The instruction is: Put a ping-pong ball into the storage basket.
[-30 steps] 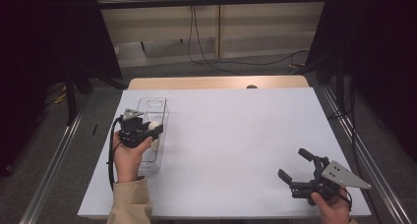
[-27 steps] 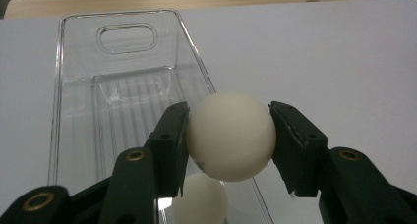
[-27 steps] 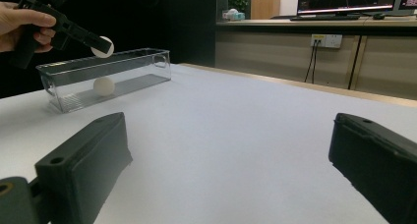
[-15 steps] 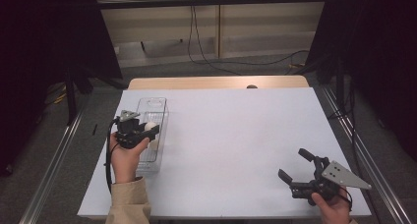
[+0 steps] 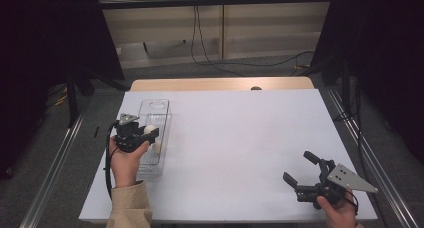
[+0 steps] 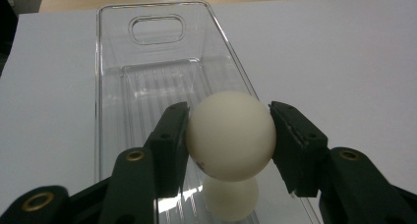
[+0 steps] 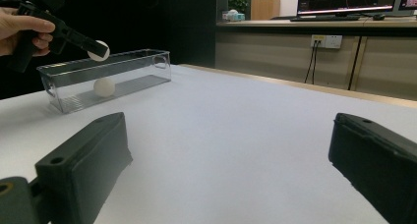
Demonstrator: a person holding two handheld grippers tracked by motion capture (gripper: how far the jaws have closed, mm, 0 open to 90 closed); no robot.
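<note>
We are working at a wide white table [image 5: 240,143], where a long clear plastic bin [image 6: 162,52] is sitting near its left edge. Our left gripper [image 6: 228,135] is hovering over the bin's near half — its jaws clamping a smooth white ball [image 6: 230,134] above the ribbed floor. A second white ball [image 7: 104,87] is lying inside the bin, below the held one. Our right gripper [image 5: 306,172] is resting low at the near right corner, well apart — jaws spread wide, holding nothing.

White ball [image 6: 230,135] clamped between fingers, above clear bin [image 6: 115,86] holding second ball [image 6: 230,198].
</note>
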